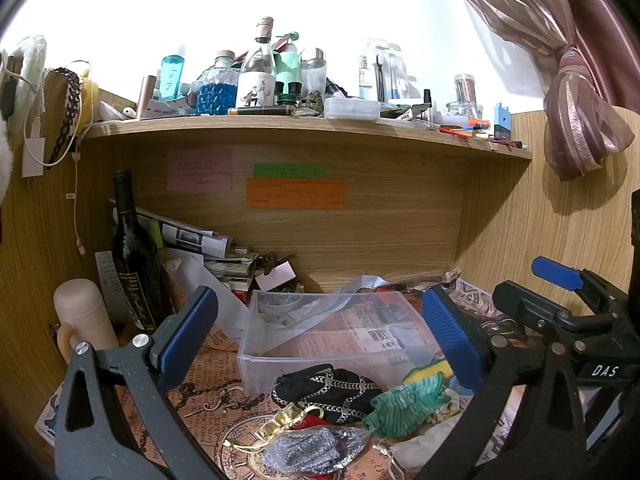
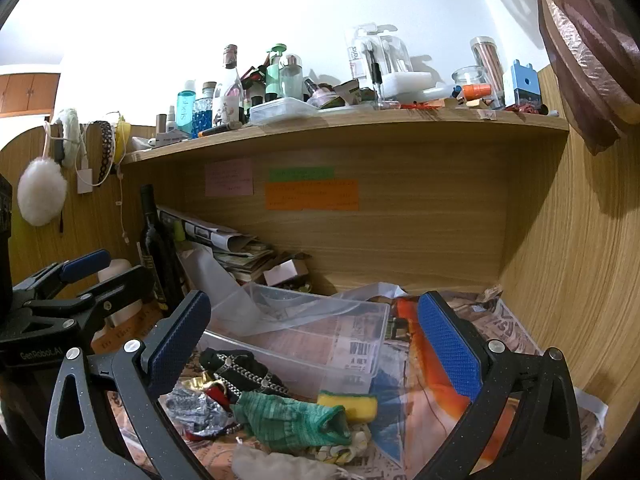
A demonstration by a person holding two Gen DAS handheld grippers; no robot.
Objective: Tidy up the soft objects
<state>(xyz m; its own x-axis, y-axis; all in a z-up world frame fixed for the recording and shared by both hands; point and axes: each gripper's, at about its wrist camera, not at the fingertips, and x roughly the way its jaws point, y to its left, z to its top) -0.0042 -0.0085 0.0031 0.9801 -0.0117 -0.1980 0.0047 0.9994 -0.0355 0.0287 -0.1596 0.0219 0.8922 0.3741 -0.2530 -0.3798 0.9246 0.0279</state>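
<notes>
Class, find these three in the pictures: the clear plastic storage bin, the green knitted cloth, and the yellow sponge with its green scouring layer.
Clear plastic storage bin (image 1: 320,354): left wrist view, front wall.
Green knitted cloth (image 2: 292,420): right wrist view, middle of the fabric.
Yellow sponge with green scouring layer (image 2: 352,406): right wrist view, yellow front face.

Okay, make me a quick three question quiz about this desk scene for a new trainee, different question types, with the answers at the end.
1. True or false: the clear plastic bin already holds the green knitted cloth.
2. Multiple choice: the yellow sponge lies (A) on the upper shelf, (B) on the desk beside the green knitted cloth, (C) inside the bin.
3. Fill in: both the left gripper and the right gripper have fingers that are ____ and hold nothing.

Key
1. False; it lies on the desk in front of the bin.
2. B
3. open
</notes>
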